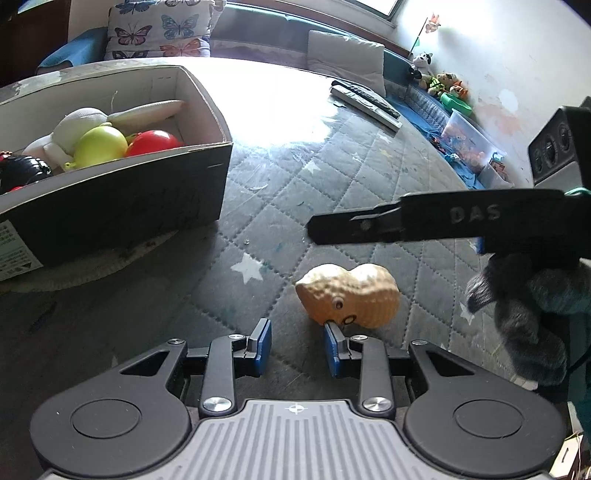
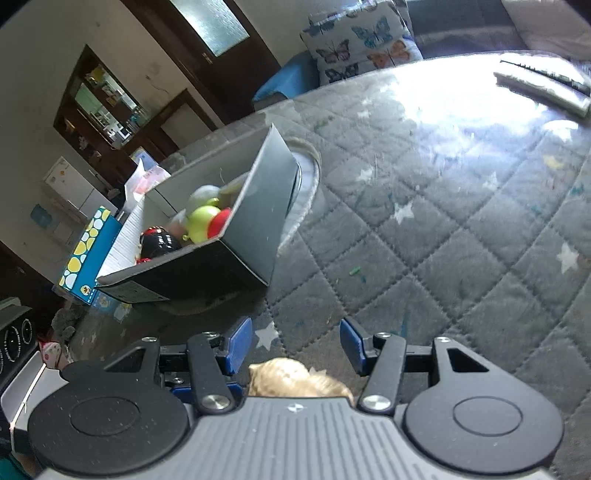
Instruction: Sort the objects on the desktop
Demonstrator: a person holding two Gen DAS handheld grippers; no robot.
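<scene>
Your peanut toy [image 1: 349,295] lay on its side on the quilted surface [image 1: 332,147], tan and ridged, with googly eyes facing you. Well apart to its left stood the open cardboard box [image 1: 122,192], already holding a yellow-green ball [image 1: 99,146], a red ball [image 1: 153,142], a white plush [image 1: 79,120] and a black toy [image 1: 22,170].

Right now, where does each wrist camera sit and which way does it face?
Left wrist: low behind the open left tool, looking across the quilted table cover at the peanut toy just ahead, the cardboard box at left; the right tool's arm and a gloved hand cross at right.
Right wrist: above the open right tool, tilted, facing the box; the peanut toy lies below, near the tool's base.
Shared: peanut toy, box, table cover, butterfly cushion.
</scene>
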